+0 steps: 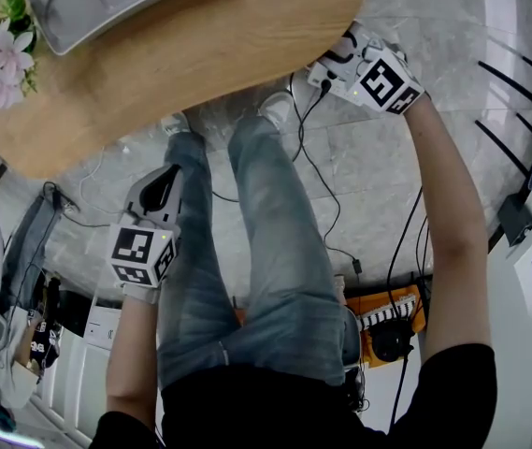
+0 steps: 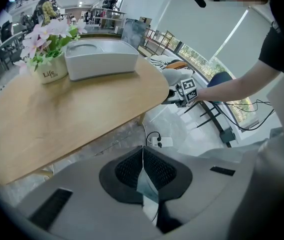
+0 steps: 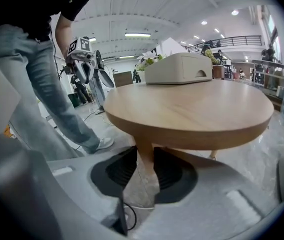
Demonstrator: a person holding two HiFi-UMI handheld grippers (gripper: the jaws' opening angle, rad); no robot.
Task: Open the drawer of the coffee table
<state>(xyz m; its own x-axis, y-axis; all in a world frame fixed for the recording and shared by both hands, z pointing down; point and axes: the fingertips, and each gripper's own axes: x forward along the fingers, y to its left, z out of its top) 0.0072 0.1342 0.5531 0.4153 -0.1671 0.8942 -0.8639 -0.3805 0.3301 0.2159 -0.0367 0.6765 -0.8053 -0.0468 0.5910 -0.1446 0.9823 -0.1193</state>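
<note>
The coffee table (image 1: 228,45) is light wood, its tray (image 1: 107,7) grey, the flowers (image 1: 2,59) pink.

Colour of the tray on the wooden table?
The tray is light grey; it shows best in the left gripper view.

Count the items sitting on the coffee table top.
2. A flower pot stands near the far left edge of the tabletop in the left gripper view; a grey tray sits just right of it. Anything behind the tray would be hidden.
</note>
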